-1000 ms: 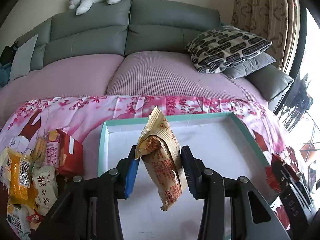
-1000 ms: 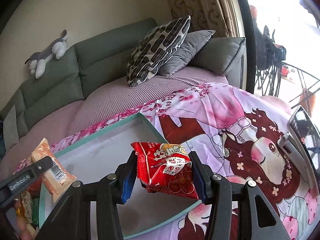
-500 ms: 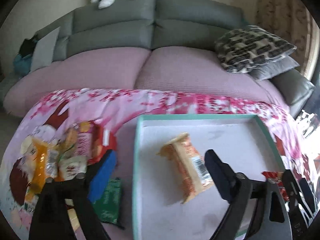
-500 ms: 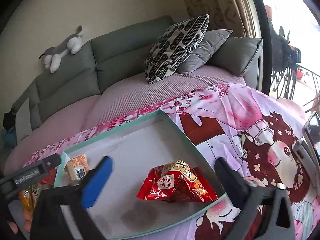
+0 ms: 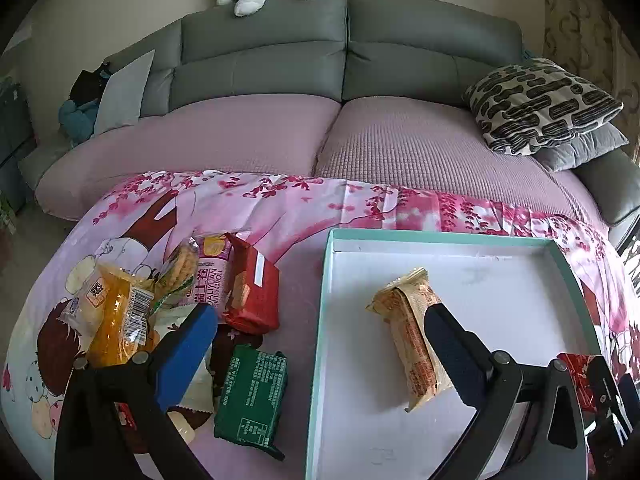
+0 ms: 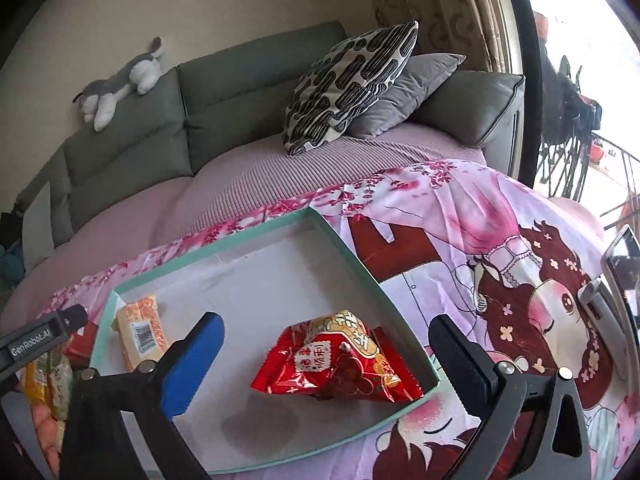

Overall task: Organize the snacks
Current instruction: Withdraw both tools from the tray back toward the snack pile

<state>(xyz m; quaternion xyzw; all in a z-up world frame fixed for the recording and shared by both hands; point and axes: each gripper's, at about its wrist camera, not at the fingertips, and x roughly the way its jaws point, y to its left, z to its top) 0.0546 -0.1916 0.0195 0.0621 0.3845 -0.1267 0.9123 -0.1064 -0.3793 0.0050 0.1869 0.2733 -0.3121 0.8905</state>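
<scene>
Left hand-held gripper (image 5: pixel 320 336): jaws wide apart, empty, straddling tray (image 5: pixel 440 237) left rim. Orange packet (image 5: pixel 412 336) lies in tray near left rim. Right hand-held gripper (image 6: pixel 326 354): wide apart, empty, above red packet (image 6: pixel 336 364) at tray's right corner. Snack pile (image 5: pixel 176 292) on table left of tray.

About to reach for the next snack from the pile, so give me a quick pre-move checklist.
1. Left hand-held gripper open, holding nothing: ok.
2. Right hand-held gripper open, holding nothing: ok.
3. Orange packet lying flat in the teal tray: ok.
4. Red packet inside the tray, against its near-right rim: ok.
5. Pile still to sort, green packet nearest: ok.
6. Snacks buried under the pile: cannot tell.
</scene>
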